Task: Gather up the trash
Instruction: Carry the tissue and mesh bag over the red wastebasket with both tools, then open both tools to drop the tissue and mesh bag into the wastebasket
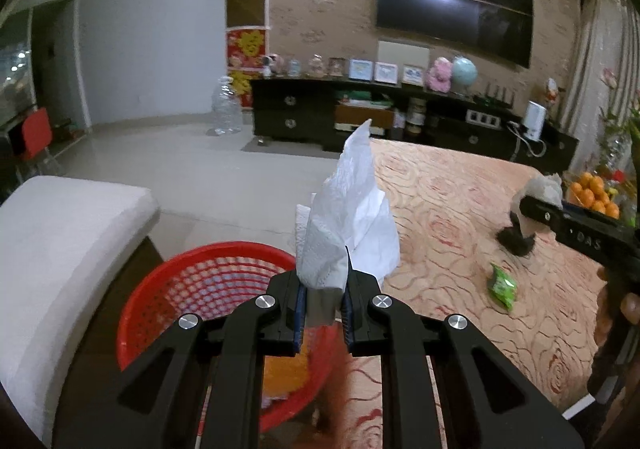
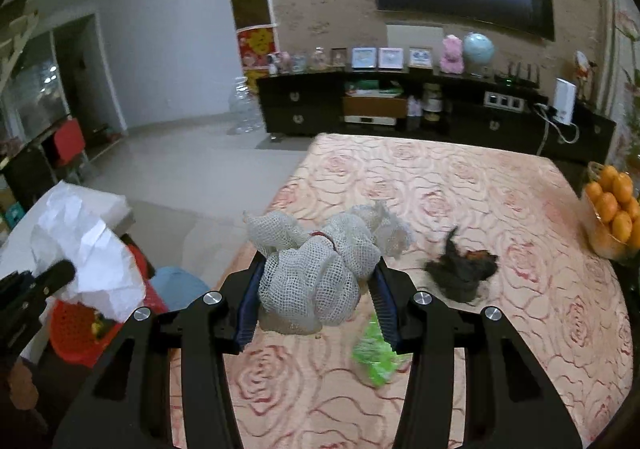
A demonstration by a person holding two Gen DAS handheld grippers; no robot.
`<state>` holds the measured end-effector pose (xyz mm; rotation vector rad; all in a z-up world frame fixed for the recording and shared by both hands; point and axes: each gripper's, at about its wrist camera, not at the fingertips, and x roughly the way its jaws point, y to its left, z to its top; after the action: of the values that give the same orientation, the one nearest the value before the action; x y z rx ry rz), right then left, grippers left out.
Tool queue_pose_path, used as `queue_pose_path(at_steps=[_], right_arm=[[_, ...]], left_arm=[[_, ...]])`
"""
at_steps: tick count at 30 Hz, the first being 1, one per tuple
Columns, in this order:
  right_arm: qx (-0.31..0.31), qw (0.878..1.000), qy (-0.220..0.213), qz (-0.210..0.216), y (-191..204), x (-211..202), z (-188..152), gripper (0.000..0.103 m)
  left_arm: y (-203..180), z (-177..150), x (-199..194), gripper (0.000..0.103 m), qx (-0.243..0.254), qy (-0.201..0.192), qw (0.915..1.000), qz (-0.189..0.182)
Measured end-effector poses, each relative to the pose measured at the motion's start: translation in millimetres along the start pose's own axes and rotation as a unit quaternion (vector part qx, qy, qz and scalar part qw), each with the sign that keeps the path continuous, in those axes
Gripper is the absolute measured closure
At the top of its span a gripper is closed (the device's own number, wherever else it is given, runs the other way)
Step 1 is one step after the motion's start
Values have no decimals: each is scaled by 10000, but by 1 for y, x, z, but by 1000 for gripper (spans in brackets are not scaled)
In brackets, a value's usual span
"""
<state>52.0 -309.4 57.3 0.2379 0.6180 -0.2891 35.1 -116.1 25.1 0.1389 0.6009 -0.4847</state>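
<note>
My left gripper (image 1: 323, 291) is shut on a crumpled white tissue (image 1: 352, 217) that stands up between its pads, held over the rim of a red mesh basket (image 1: 200, 281). In the right wrist view the same tissue (image 2: 86, 249) and basket (image 2: 80, 325) show at the left edge. My right gripper (image 2: 316, 301) is shut on a bunched white net (image 2: 320, 269), raised above the rose-patterned table (image 2: 460, 201). On the table lie a green wrapper (image 2: 376, 353) and a dark scrap (image 2: 460, 269). The left wrist view shows the wrapper (image 1: 502, 285) and the right gripper (image 1: 532, 209) at far right.
A white cushioned seat (image 1: 60, 249) stands left of the basket. A bowl of oranges (image 2: 614, 209) sits at the table's right edge. A dark TV cabinet (image 2: 400, 105) with frames and a globe lines the far wall; a large clear bottle (image 1: 226, 105) stands on the floor.
</note>
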Motion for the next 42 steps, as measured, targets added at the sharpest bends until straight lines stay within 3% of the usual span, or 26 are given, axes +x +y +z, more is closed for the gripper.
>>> queue_pose_path(at_steps=[15,30,42], right_arm=[[-616,9924,127,1059,83,16,39,56],[-728,9811,371,1752,139,35,30,56],[-1132,9696,701,2053,180,49,10,56]], left_arm=[[45,4,-6,90,-465,5,9983,356],[80,-16,9,89,-571,397,9921,1043],[94,-26,18,89,-687,649,9884,1188]])
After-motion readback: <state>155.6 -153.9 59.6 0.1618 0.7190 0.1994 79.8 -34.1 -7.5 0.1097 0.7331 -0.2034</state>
